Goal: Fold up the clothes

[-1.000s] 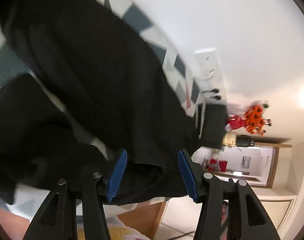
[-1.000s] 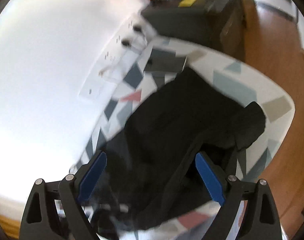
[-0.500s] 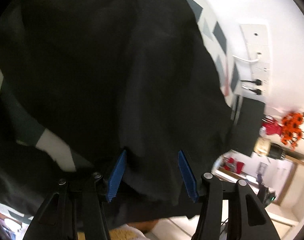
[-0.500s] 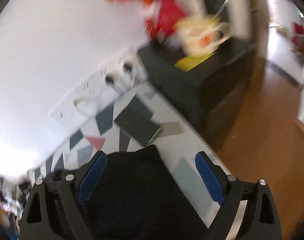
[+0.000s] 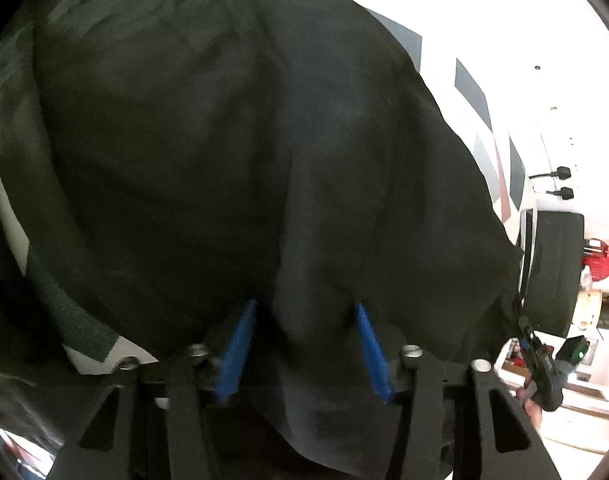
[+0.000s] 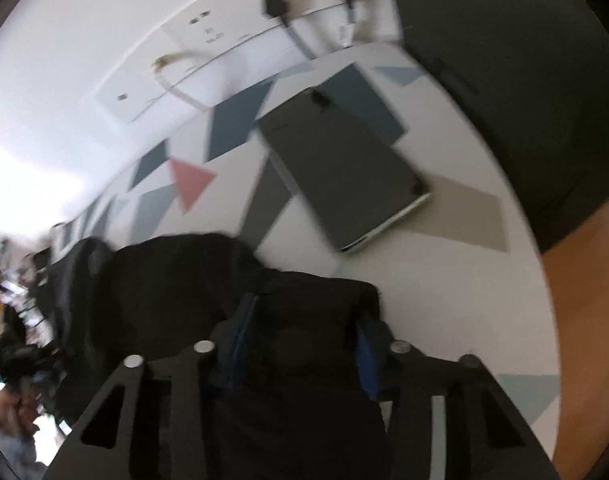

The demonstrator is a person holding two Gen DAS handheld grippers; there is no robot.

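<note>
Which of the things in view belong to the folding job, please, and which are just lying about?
Job:
- black garment
- left tongs, closing on its fabric
- right tongs, closing on its fabric

Lying about:
- grey phone
- wall sockets
- patterned table

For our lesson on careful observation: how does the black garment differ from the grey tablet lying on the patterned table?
The black garment is soft, creased and bunched; the grey tablet is rigid, flat and rectangular. The garment has cloth between the closing fingers of the right gripper; the tablet lies untouched, clear of it. Both rest on the patterned table.
</note>
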